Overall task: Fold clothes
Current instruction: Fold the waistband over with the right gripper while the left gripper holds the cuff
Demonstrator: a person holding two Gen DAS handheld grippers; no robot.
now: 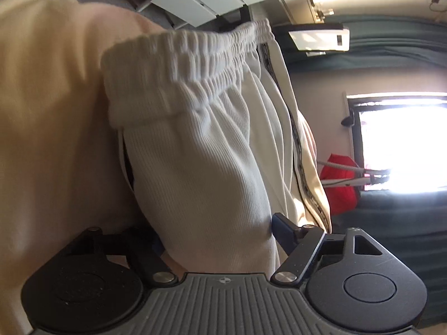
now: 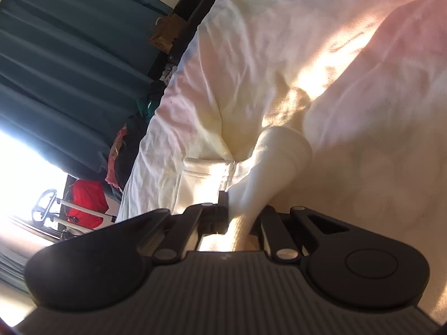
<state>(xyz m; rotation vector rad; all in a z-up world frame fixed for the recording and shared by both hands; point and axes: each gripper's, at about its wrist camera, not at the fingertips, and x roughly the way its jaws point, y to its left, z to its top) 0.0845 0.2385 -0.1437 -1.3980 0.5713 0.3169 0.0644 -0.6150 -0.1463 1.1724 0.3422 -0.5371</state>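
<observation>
The bed point(image 2: 349, 64) carries it all. It has a pale sheet w/ soft pink, blue & yellow patches, plus a white flower print near the top corner. Sun falls across it in a bright streak. The sheet is wrinkled, esp. along the edge by the dark stuff piled beside the bed.

On the bed lies cream clothing point(image 2: 212, 150), spread flat, w/ a seam & a pocket-like edge showing. A white ribbed piece point(image 2: 268, 173) comes up off it toward the camera, bunched narrow.

In the left view, white pants point(image 1: 201, 153) w/ a stretchy waistband hang against the cream sheet; can't tell where they touch the bed.
</observation>
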